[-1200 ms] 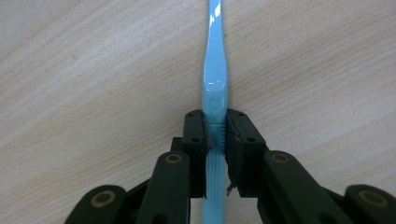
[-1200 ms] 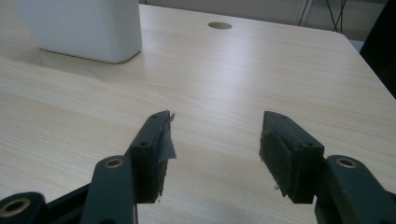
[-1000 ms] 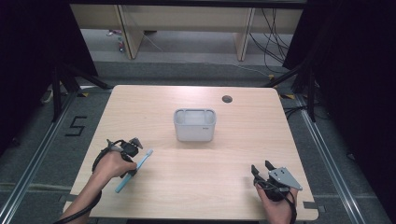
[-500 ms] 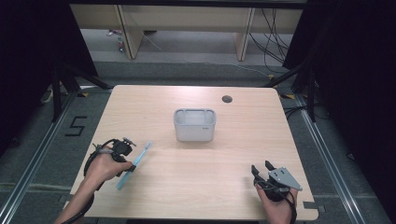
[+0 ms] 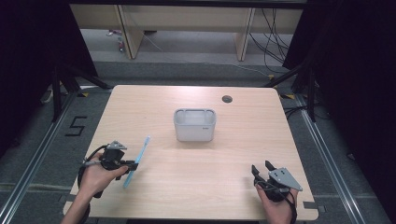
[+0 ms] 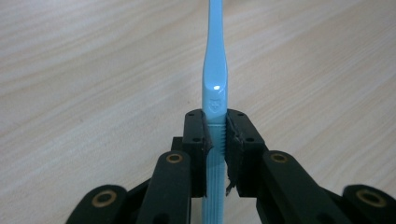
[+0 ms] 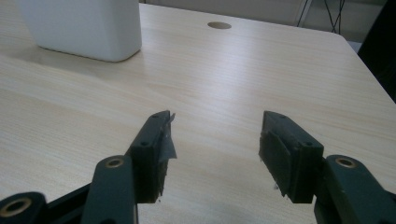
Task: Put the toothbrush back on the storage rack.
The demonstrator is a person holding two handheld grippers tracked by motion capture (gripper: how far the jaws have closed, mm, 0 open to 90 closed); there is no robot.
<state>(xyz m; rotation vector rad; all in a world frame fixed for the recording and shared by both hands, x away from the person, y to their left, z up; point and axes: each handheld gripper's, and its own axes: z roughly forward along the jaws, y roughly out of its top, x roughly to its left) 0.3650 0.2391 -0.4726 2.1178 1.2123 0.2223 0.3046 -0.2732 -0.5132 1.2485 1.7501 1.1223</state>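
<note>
A light blue toothbrush (image 5: 138, 158) is clamped by its ribbed handle in my left gripper (image 5: 133, 165), near the table's left front. In the left gripper view the toothbrush (image 6: 215, 70) runs straight away from the black jaws, and my left gripper (image 6: 215, 135) is shut on it above the wood. A white rectangular bin (image 5: 194, 124) stands at the table's middle, well to the right of the brush. My right gripper (image 5: 262, 167) rests at the right front edge; in the right gripper view my right gripper (image 7: 215, 135) stands open with bare wood between its pads.
The wooden table (image 5: 243, 140) has a round cable hole (image 5: 227, 99) at the back right. The white bin (image 7: 81, 25) sits far left in the right gripper view. Black curtains and metal rails flank the table; a floor mark "5" (image 5: 77, 126) lies left.
My left hand has carried the toothbrush leftward across the table, staying shut on it. The right hand has kept still.
</note>
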